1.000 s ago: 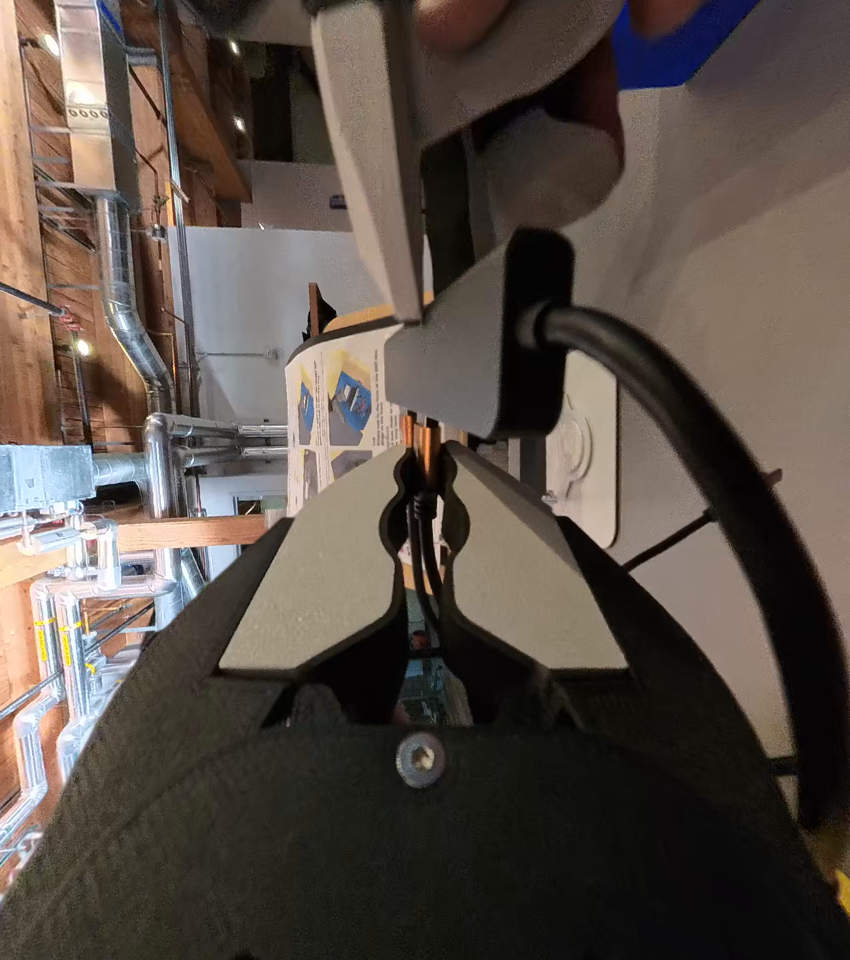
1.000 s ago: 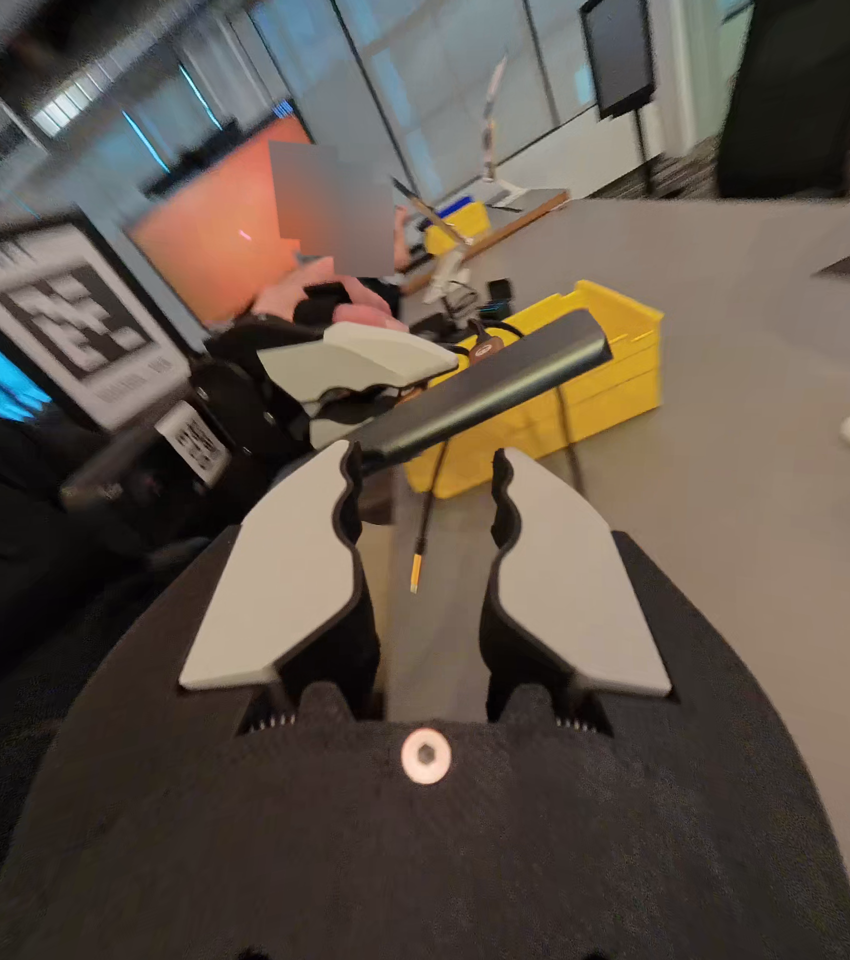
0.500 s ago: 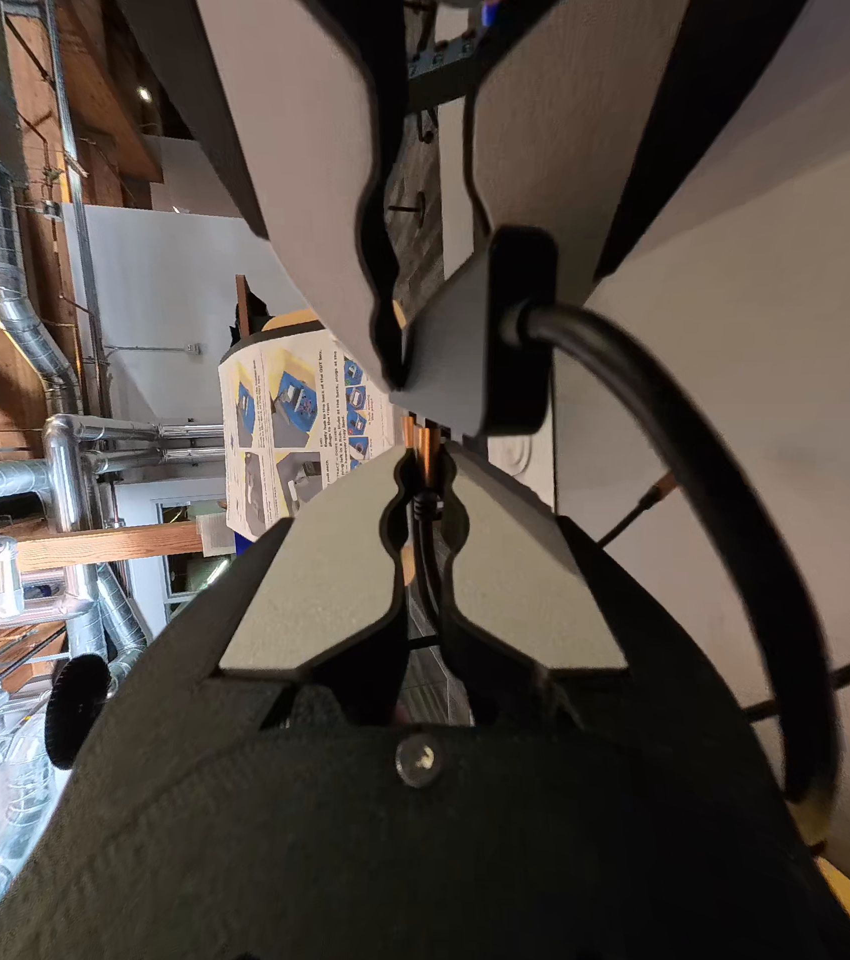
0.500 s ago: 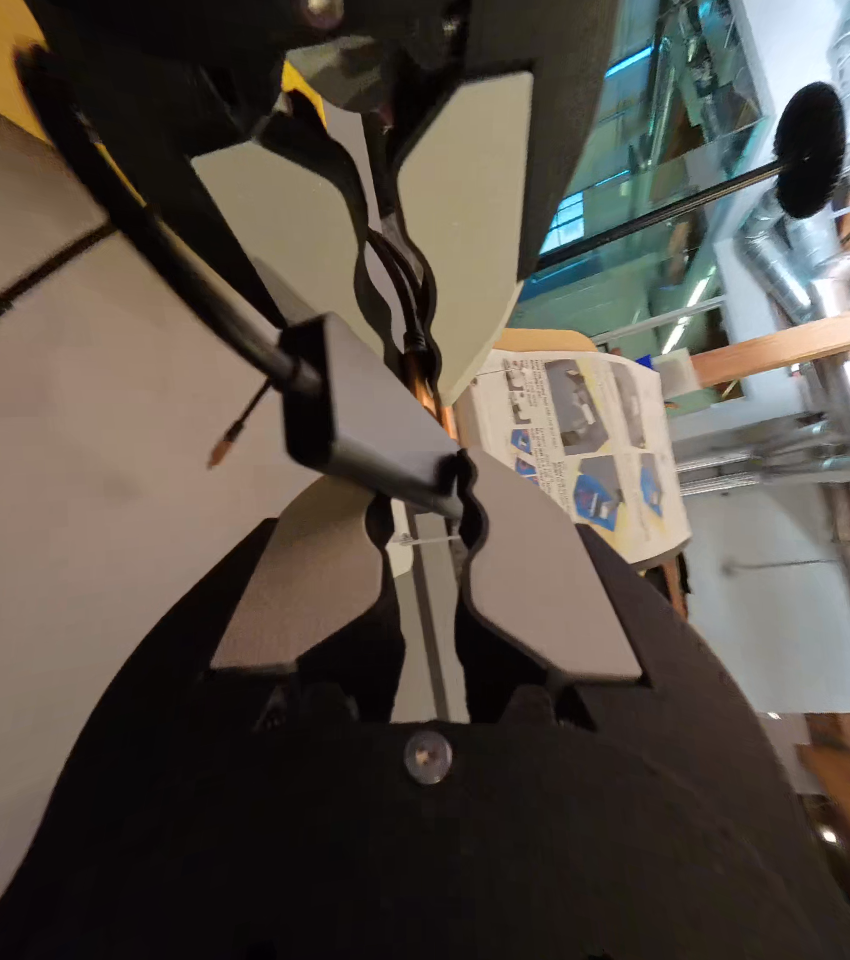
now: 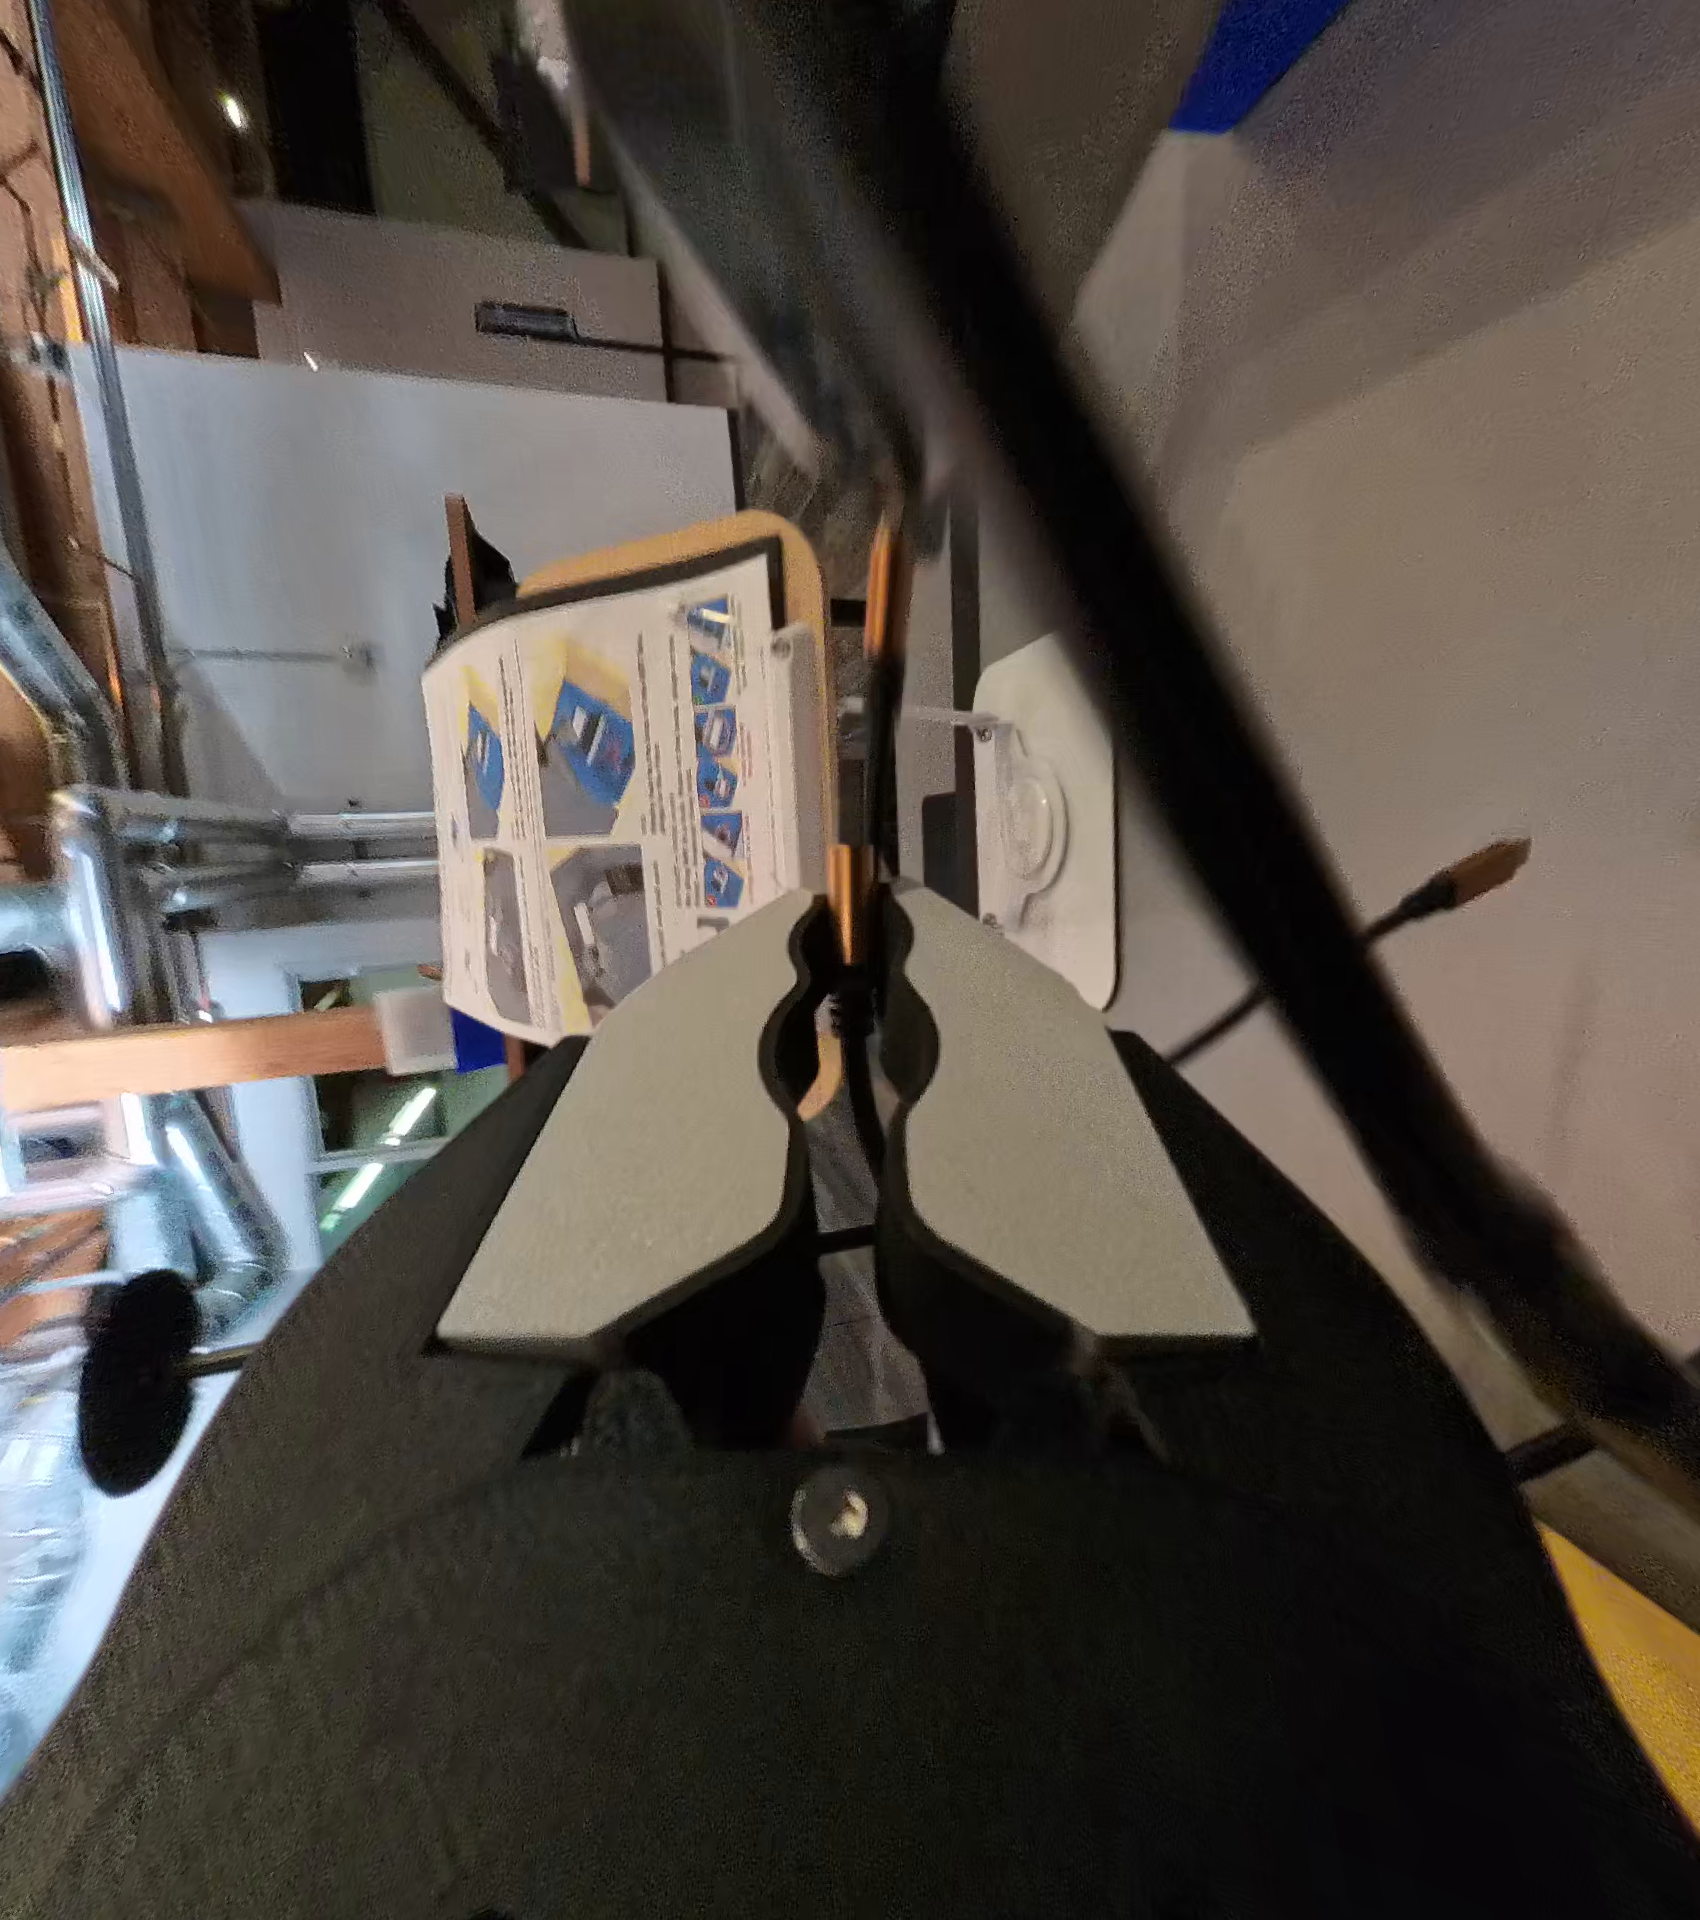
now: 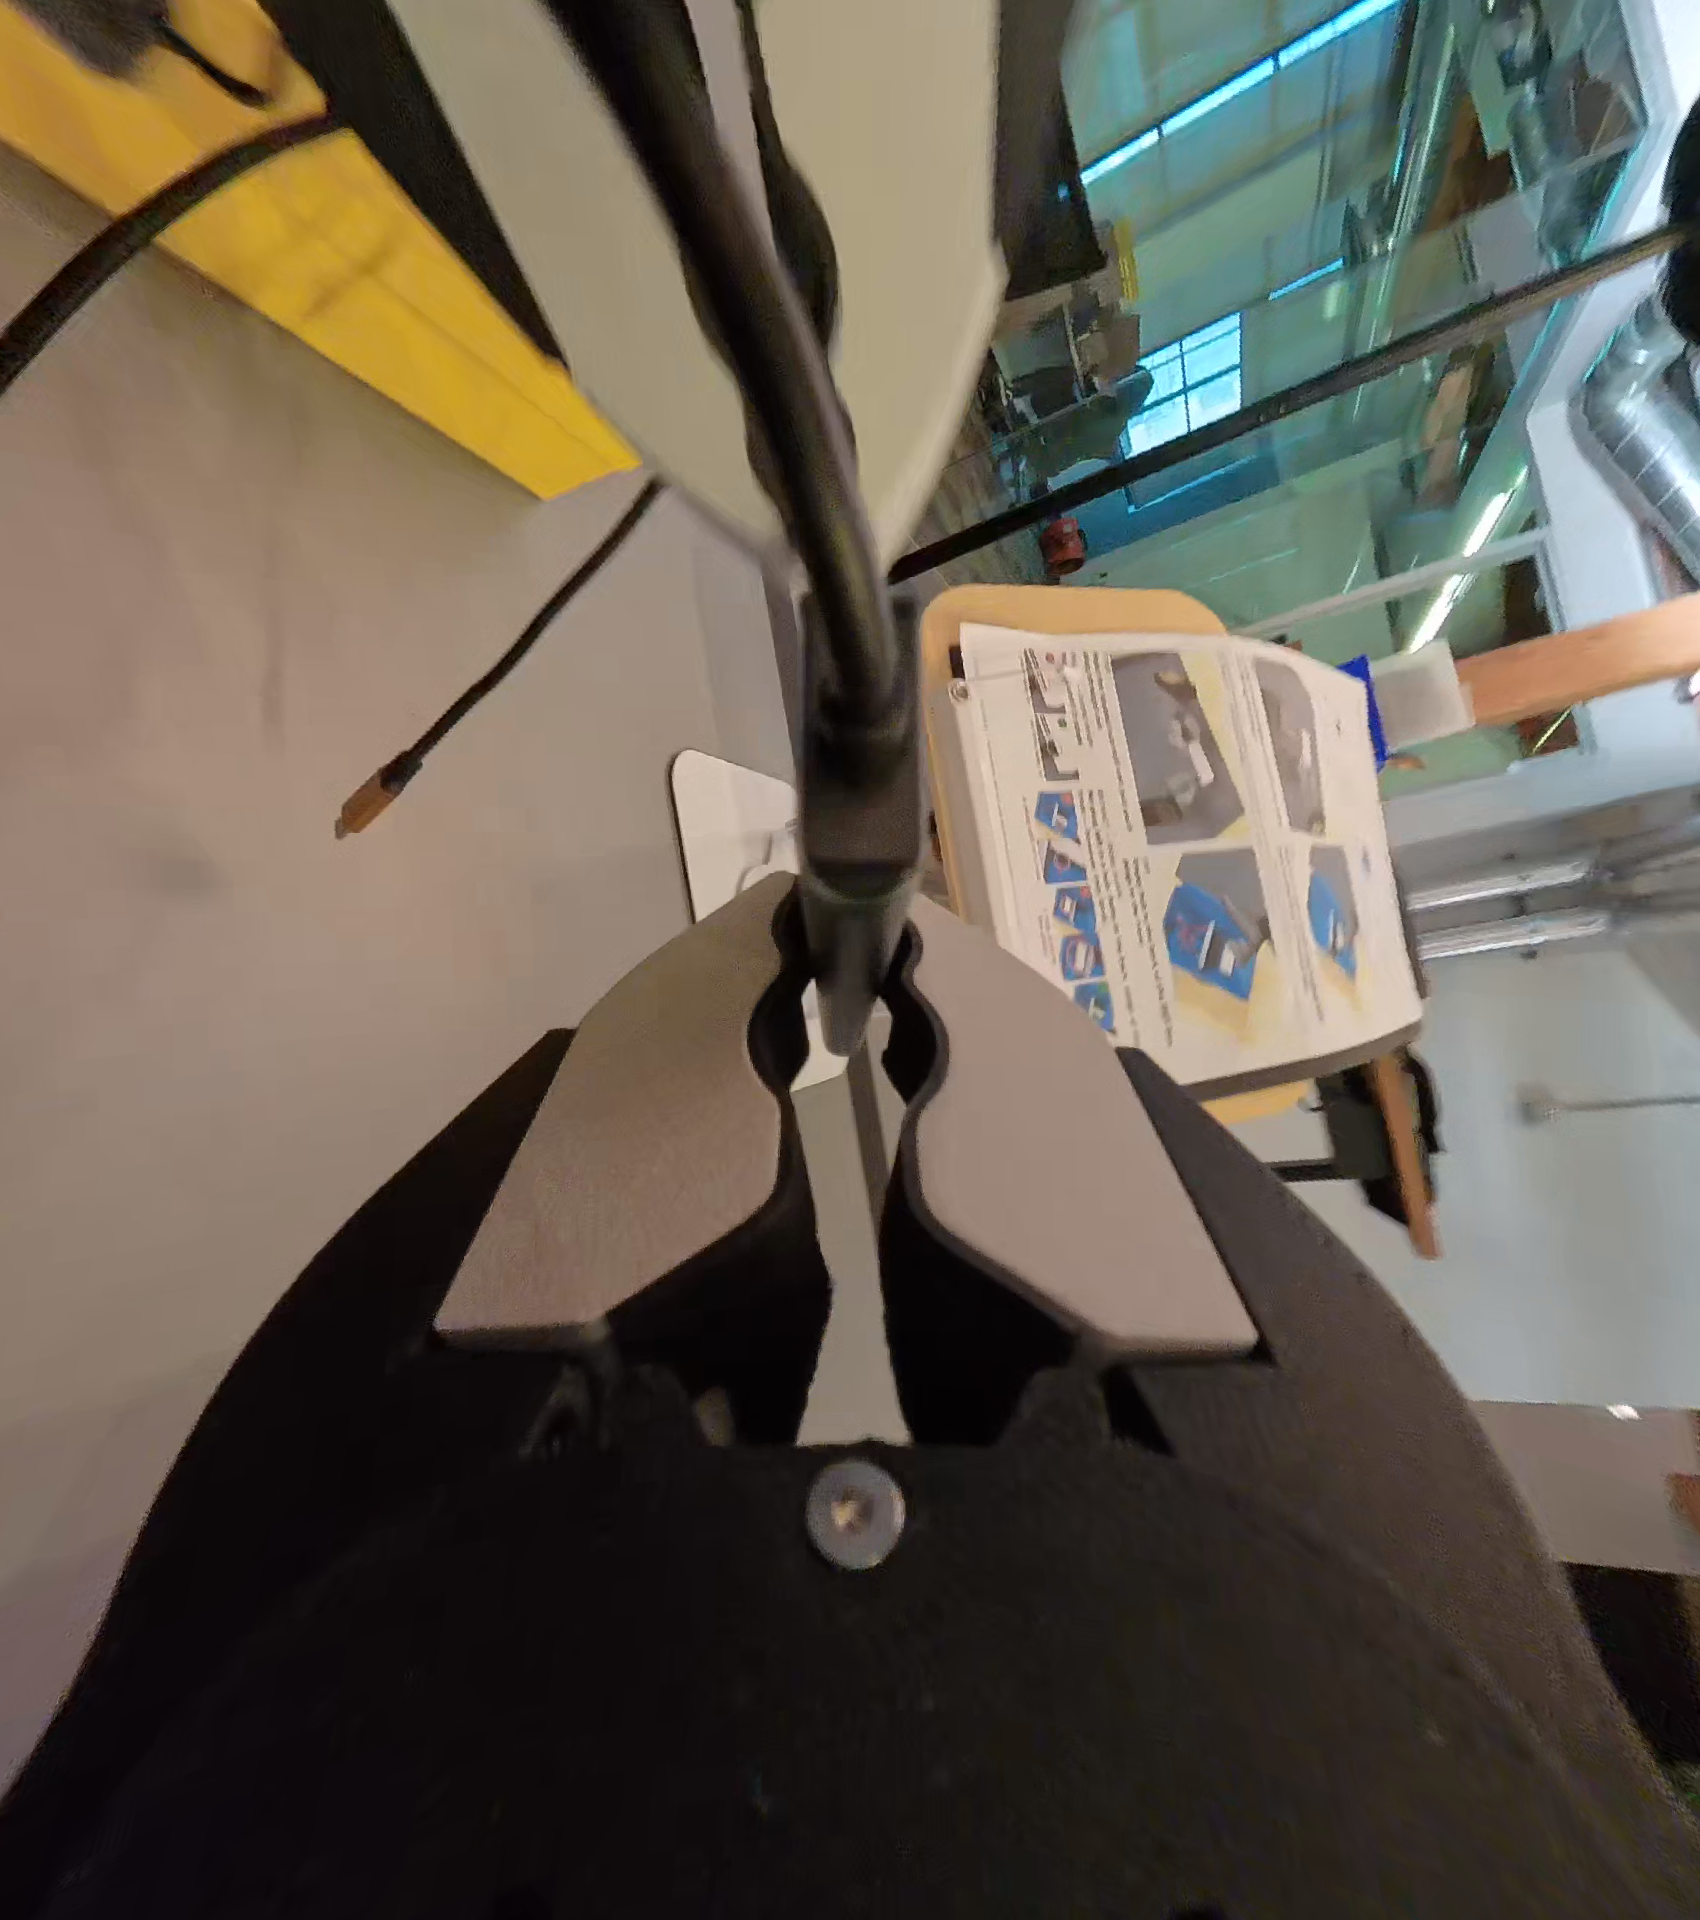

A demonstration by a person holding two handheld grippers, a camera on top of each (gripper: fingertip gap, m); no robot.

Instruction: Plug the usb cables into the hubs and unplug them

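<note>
— Left gripper point(image 5: 851, 940): what does it have?

— Its two grey fingers are pinched on a thin black usb cable point(image 5: 867, 1081), right at the copper-coloured plug point(image 5: 844, 902), which sticks out just past the fingertips. Both views are rolled on their side, so the grey table point(image 5: 1552, 623) stands like a wall along the right of the left wrist view.

— And the right gripper point(image 6: 846, 961)?

— Pressed onto the near end of the dark grey hub point(image 6: 851, 831). That slim bar runs straight out from between the fingertips, and its own thick black lead point(image 6: 773, 312) leaves the far end and curves away, blurred.

— Is the plug in the hub?

— Cannot tell. In the left wrist view the thick lead point(image 5: 1241, 790) crosses as a blurred dark arc, and the hub's body cannot be made out there.

— What else lies about?

— Another cable with a copper plug point(image 6: 368, 808) rests on the table, well apart from the hub. A yellow bin point(image 6: 326, 239) sits farther off with a cable trailing out of it. Beyond the fingertips a printed sheet on a stand point(image 6: 1189, 852) rises beside a white base plate point(image 5: 1043, 821).
</note>
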